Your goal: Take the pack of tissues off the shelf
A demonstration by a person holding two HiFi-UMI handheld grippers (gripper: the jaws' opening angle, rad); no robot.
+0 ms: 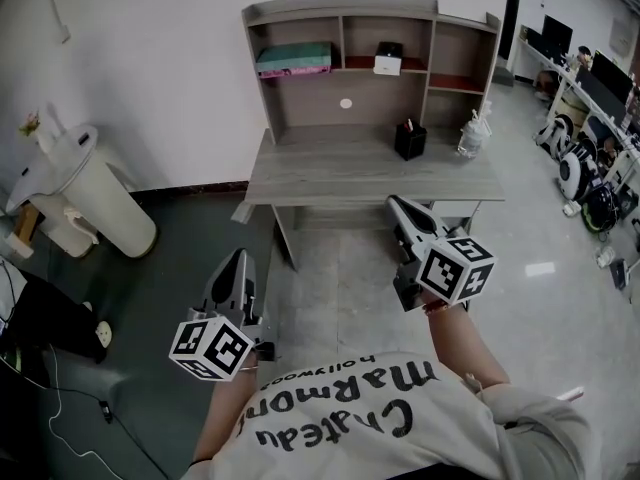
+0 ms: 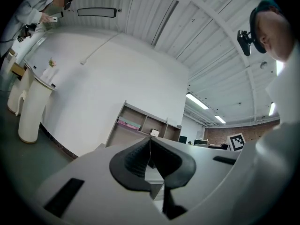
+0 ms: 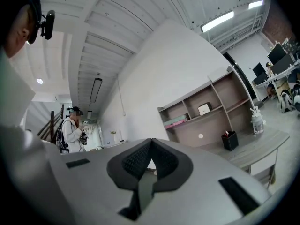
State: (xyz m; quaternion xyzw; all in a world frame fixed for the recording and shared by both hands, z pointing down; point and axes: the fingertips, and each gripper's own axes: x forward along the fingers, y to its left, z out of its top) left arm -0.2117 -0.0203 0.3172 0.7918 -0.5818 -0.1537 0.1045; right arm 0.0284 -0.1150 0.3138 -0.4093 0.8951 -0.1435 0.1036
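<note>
Both claws are hanging well back from the surface (image 1: 370,173) right now. The left claw (image 1: 238,260) is sitting clenched, pads pressed together with nothing between them, and the right claw (image 1: 394,203) is doing the same, clamped tight on nothing. The tissues (image 1: 293,59) are lying flat in the left cubby of the shelf (image 1: 370,13), well ahead of both claws and higher up, on the far side of the surface from them. A white box (image 1: 388,59) is sitting one cubby over, further toward the right claw's side, and a black holder (image 1: 410,140) is standing on the surface below it.
</note>
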